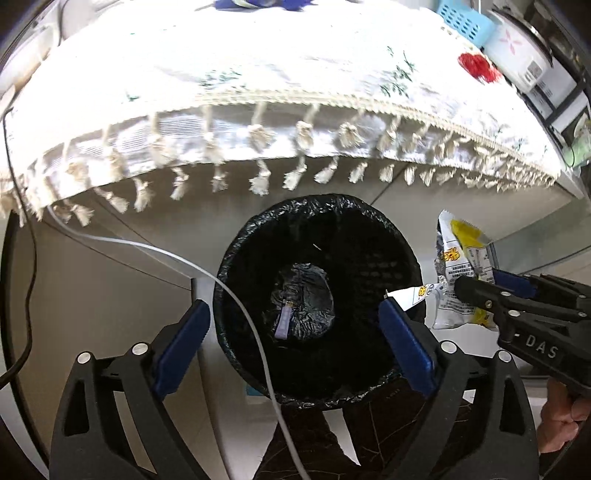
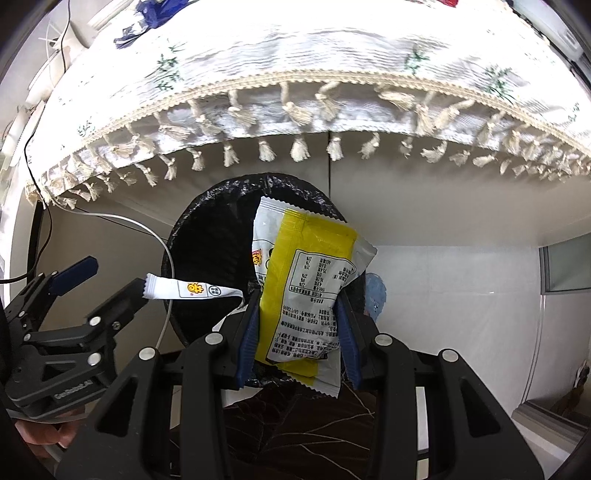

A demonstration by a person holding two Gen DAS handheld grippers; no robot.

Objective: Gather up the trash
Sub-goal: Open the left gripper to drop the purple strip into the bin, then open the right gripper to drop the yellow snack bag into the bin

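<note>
A round bin with a black liner (image 1: 317,299) stands on the floor below the table edge; it also shows in the right wrist view (image 2: 214,236). My left gripper (image 1: 295,332) is open above its mouth, with a white torn strip (image 1: 413,295) at its right finger tip. In the right wrist view the strip (image 2: 192,290) hangs off that finger over the bin. My right gripper (image 2: 295,325) is shut on a yellow and white snack wrapper (image 2: 306,291), held at the bin's right rim (image 1: 458,273). A small pale scrap (image 1: 282,325) lies at the bin's bottom.
A table with a white tasselled cloth (image 1: 258,122) overhangs the bin. On it lie a red scrap (image 1: 478,66) and blue scraps (image 1: 258,3). A blue basket (image 1: 461,18) and a white pot (image 1: 517,48) stand at the right. A white cable (image 1: 236,295) crosses the bin.
</note>
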